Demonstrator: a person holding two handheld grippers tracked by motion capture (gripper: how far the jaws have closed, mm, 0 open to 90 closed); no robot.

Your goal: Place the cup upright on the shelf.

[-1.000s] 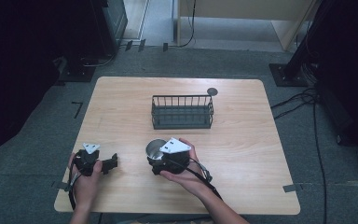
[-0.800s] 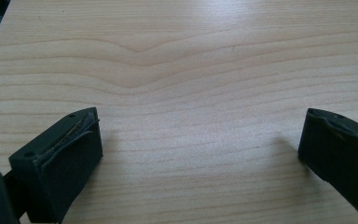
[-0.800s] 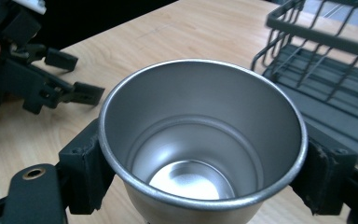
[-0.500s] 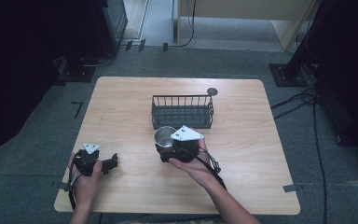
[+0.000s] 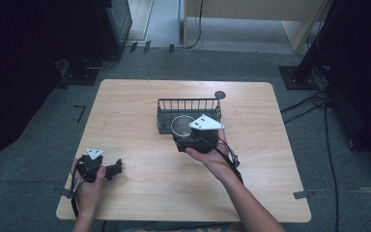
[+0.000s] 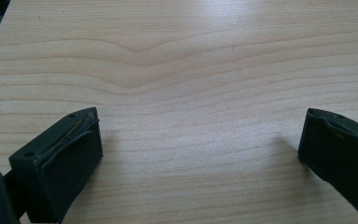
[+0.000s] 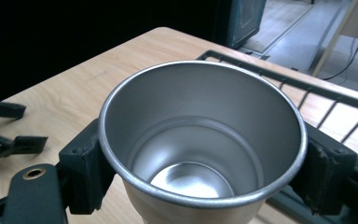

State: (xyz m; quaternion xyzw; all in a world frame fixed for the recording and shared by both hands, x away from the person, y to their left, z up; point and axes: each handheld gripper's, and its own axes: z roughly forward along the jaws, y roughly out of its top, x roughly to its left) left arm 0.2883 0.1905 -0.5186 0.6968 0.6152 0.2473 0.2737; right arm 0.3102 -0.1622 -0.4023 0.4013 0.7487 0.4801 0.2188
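Jaws clamp empty cup (image 7: 200, 140) (steel).

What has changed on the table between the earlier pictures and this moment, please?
The right gripper, shut on the metal cup, has carried it up and away from the near part of the table to the front edge of the wire basket. Nothing was picked up or released. The left gripper stayed put near the front left, jaws open and empty, and the basket kept its place.
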